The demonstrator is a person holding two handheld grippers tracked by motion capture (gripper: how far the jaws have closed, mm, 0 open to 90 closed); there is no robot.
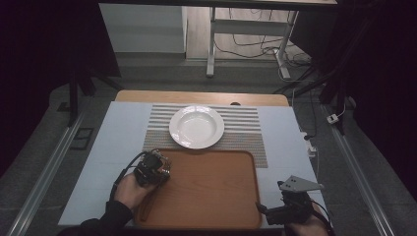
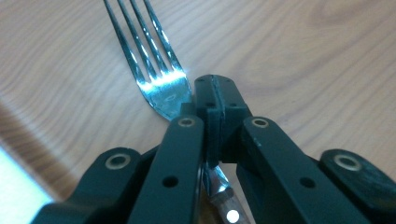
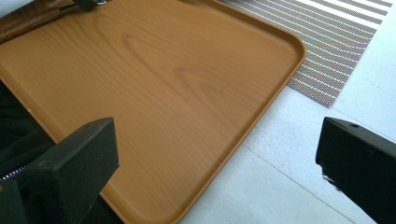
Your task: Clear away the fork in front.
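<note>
- over the wooden tray (image 1: 206, 189), the left gripper (image 2: 215, 98) is clamped on a fork (image 2: 161, 88).
- the right gripper (image 3: 215, 163) hangs with jaws wide apart by the tray's corner.

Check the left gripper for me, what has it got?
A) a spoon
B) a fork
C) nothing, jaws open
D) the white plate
B: in the left gripper view, the left gripper is shut on the fork at its neck, over the wooden tray.

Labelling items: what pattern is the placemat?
Brown-and-white stripes on the placemat, clearest in the high view.
</note>
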